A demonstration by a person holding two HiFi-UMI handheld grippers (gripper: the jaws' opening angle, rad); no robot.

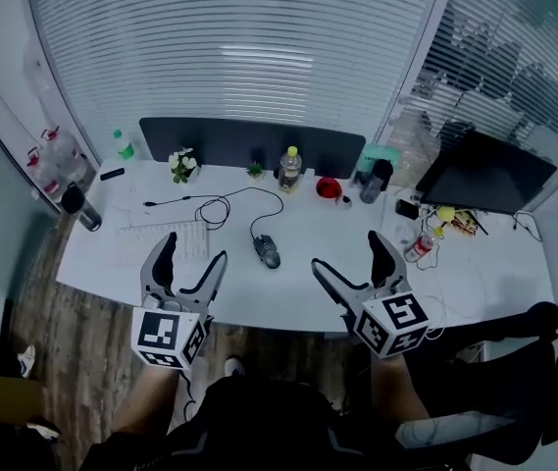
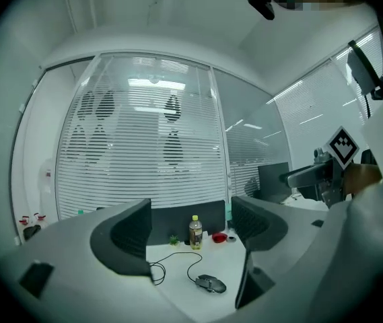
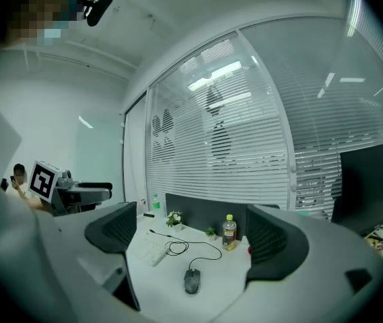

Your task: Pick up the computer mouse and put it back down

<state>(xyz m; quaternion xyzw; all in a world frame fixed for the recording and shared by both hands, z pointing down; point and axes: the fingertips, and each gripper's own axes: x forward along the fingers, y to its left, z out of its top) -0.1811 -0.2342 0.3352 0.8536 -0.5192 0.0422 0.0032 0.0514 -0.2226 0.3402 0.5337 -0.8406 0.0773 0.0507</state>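
- Setting: an office corner walled in blind-covered glass (image 1: 259,47). A white bench (image 1: 308,287) runs below it, with a dark partition along its back edge.
- Left claw (image 1: 194,248): jaws wide apart with nothing between them. It is held above the near part of the bench, and in the head view a white keyboard (image 1: 136,243) shows under it.
- Right claw (image 1: 345,250): jaws equally wide and empty, held clear above the near edge of the bench.
- Computer mouse (image 1: 268,251): lies flat on the bench between the two claws, touched by neither. Its cable (image 1: 281,204) loops away toward the keyboard side.
- Further out: a yellow-capped bottle (image 1: 289,168) stands behind the mouse near the partition. A dark monitor (image 1: 484,173) stands at the far right.
- Assessment: the pick-up has not begun. The right gripper view shows the mouse almost centred between that claw's jaws, so the right claw appears better placed.
- Recommendation: lower it straight down with a jaw on each flank and close on the widest part of the body. Lift only slightly, then set the mouse flat before releasing.
- Risk: the smooth curved shell may slip, and a high lift may tug the cable loop.
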